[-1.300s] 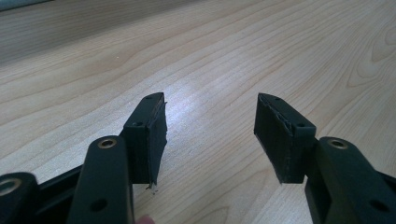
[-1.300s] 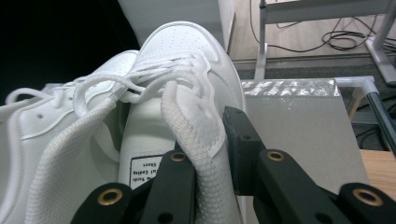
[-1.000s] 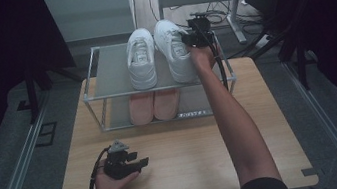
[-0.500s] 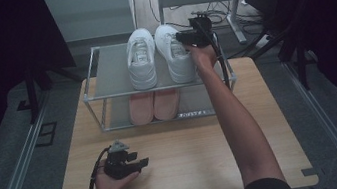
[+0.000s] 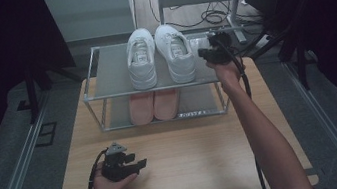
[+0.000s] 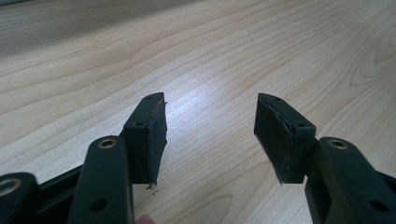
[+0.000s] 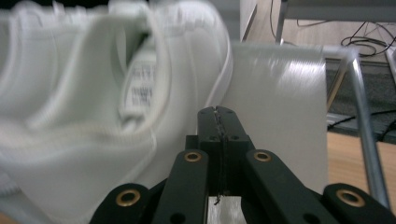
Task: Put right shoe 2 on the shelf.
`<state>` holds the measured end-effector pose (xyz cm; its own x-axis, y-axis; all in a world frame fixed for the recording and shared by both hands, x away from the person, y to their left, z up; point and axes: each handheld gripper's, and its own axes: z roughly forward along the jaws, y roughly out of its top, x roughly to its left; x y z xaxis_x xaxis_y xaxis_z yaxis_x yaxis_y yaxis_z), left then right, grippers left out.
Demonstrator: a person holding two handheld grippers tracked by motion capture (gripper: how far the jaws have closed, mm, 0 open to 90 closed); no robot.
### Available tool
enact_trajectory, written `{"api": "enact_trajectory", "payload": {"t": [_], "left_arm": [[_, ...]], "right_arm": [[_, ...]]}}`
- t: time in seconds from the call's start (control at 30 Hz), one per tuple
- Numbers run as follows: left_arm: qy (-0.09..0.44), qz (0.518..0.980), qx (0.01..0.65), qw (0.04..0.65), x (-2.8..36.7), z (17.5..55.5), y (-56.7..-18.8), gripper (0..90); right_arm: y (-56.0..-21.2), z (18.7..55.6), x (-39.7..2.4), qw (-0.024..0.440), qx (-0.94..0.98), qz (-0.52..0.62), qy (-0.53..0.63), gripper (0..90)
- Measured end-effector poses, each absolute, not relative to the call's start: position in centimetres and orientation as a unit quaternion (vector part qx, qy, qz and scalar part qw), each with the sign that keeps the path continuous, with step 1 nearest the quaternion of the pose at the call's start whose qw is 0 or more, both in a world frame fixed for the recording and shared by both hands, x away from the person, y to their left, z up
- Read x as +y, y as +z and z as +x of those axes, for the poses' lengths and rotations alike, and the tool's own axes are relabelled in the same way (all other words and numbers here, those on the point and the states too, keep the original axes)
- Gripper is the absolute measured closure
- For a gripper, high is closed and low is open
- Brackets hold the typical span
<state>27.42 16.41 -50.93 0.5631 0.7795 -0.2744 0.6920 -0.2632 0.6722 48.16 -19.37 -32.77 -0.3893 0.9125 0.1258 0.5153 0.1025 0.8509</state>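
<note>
Two white sneakers stand side by side on the top shelf of a metal shoe rack (image 5: 113, 75), the left one (image 5: 141, 60) and the right one (image 5: 175, 53). My right gripper (image 5: 207, 54) hovers over the shelf just right of the right sneaker. Its jaws have just been closing and are now shut with nothing between them. In the right gripper view the shut gripper (image 7: 219, 114) points past the blurred side of that sneaker (image 7: 93, 93). My left gripper (image 5: 139, 165) rests in a hand on the wooden table, open (image 6: 210, 121) and empty.
A pair of pink shoes (image 5: 153, 106) sits on the rack's lower shelf. The rack stands at the far end of the wooden table (image 5: 191, 157). Beyond it are a metal frame and cables (image 5: 210, 15) on the floor. Dark drapes flank both sides.
My right gripper has drawn back from the right white sneaker, toward the right and nearer, and its jaws have come together. The sneaker now lies straight beside its mate. The left hand kept still.
</note>
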Motion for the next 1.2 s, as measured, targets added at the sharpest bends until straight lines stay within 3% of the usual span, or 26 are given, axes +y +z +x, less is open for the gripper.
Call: {"api": "enact_trajectory", "payload": {"t": [0.17, 1.2], "left_arm": [[0.058, 0.794, 0.462, 0.392, 16.5, 27.5, -50.7, 44.0], [0.062, 0.789, 0.462, 0.4, 17.0, 27.2, -50.4, 44.0]], "right_arm": [[-34.2, 47.6, -18.1, 0.226, 0.722, 0.491, 0.431, 89.9], [-33.6, 45.8, -14.5, 0.209, 0.723, 0.468, 0.463, 90.0]]}}
